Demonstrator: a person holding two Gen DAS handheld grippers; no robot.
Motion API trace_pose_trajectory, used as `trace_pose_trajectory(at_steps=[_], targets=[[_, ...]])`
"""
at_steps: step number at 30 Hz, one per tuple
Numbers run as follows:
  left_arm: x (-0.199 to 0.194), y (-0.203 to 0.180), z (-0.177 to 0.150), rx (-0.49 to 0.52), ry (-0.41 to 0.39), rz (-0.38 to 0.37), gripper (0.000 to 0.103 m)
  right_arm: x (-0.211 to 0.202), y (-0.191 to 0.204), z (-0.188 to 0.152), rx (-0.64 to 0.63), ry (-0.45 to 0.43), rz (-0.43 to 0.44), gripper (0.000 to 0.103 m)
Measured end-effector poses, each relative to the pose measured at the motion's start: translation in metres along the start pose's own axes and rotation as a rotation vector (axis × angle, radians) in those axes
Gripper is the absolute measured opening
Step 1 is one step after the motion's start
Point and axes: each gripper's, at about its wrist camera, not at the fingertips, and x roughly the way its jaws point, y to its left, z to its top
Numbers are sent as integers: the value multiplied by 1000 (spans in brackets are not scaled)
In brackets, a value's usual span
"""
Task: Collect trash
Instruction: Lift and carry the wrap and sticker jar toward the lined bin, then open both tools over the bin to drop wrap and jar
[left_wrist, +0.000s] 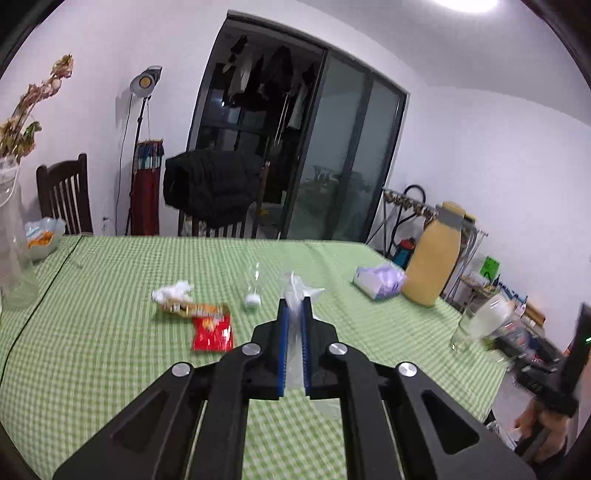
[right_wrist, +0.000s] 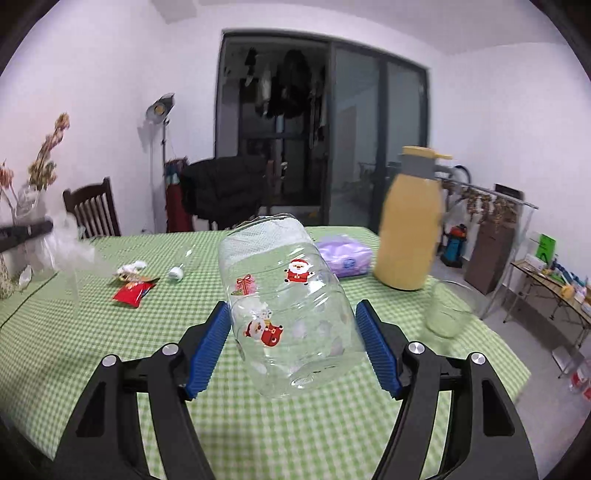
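We hold a two-finger gripper in each hand above a table (left_wrist: 110, 369) covered with a green-and-white checked cloth. Our left gripper (left_wrist: 294, 306) has its blue pads pressed nearly together on a thin clear plastic bag (left_wrist: 295, 291), which sticks up past the fingertips and hangs down between the fingers. From the right wrist view the same bag shows as a blurred, filmy sheet at the left edge, so we can only say it looks like a bag.

Our right gripper (right_wrist: 291, 325) stands wide, with both blue pads against the sides of a clear plastic jar (right_wrist: 288, 302) with Santa Claus and gift stickers. The jar lies tilted between the fingers, its open mouth towards the far side of the table, lifted off the cloth.

More trash lies on the cloth ahead: a red snack wrapper (left_wrist: 212, 332), an orange-and-gold wrapper (left_wrist: 192, 308) touching it, and a crumpled white tissue (left_wrist: 173, 290) just beside that. A small clear bottle (left_wrist: 254, 286) with a white cap lies on its side near them.

Farther right sit a pack of purple tissues (left_wrist: 378, 282), a tall yellow thermos jug (left_wrist: 434, 254) and a drinking glass (left_wrist: 476, 325) near the table's edge. A glass vase (left_wrist: 14, 243) of dried flowers stands at the far left, with a bowl (left_wrist: 42, 236) behind it.
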Motion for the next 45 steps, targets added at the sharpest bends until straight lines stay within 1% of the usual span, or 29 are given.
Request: trace_pose_trajectory(at_steps=[3, 6, 8, 11, 13, 14, 18, 21, 24, 26, 28, 31, 32, 34, 37, 39, 41, 42, 45], targets=[[2, -7, -17, -25, 41, -40, 4, -20, -20, -11, 24, 0, -41, 68], [3, -18, -29, -26, 71, -47, 3, -30, -43, -25, 45, 39, -75, 68], [-2, -25, -35, -37, 73, -62, 3, -36, -57, -38, 54, 71, -91, 68], [-11, -33, -46, -53, 73, -104, 3, -51, -85, -65, 76, 115, -137, 68], [-11, -42, -53, -40, 87, -109, 3, -59, -101, -81, 88, 141, -177, 68], [-11, -47, -56, -31, 94, -117, 3, -61, -114, -93, 108, 168, -198, 68], [-5, -70, -62, -11, 124, -152, 3, -68, -154, -133, 190, 256, -246, 68], [1, -98, -69, 38, 147, -188, 3, -71, -175, -162, 210, 315, -301, 68], [11, -131, -80, 94, 180, -243, 3, -82, -195, -191, 255, 348, -358, 68], [24, -149, -90, 122, 236, -292, 3, -88, -214, -212, 315, 383, -391, 68], [39, -171, -105, 150, 293, -324, 3, -93, -229, -228, 353, 414, -431, 68], [49, -198, -124, 187, 343, -373, 3, -97, -252, -246, 413, 456, -448, 68], [50, -208, -130, 197, 359, -402, 3, -96, -257, -251, 433, 474, -459, 68], [51, -224, -138, 230, 372, -439, 3, -95, -265, -255, 442, 482, -454, 69], [55, -248, -153, 296, 406, -461, 3, -90, -271, -265, 451, 479, -452, 69], [59, -263, -157, 309, 430, -479, 3, -87, -279, -275, 472, 487, -460, 69], [61, -280, -165, 332, 439, -506, 3, -87, -284, -282, 501, 507, -441, 69], [62, -288, -168, 343, 445, -515, 3, -83, -285, -288, 514, 532, -422, 69], [64, -311, -182, 376, 477, -563, 3, -75, -286, -301, 531, 581, -404, 69]])
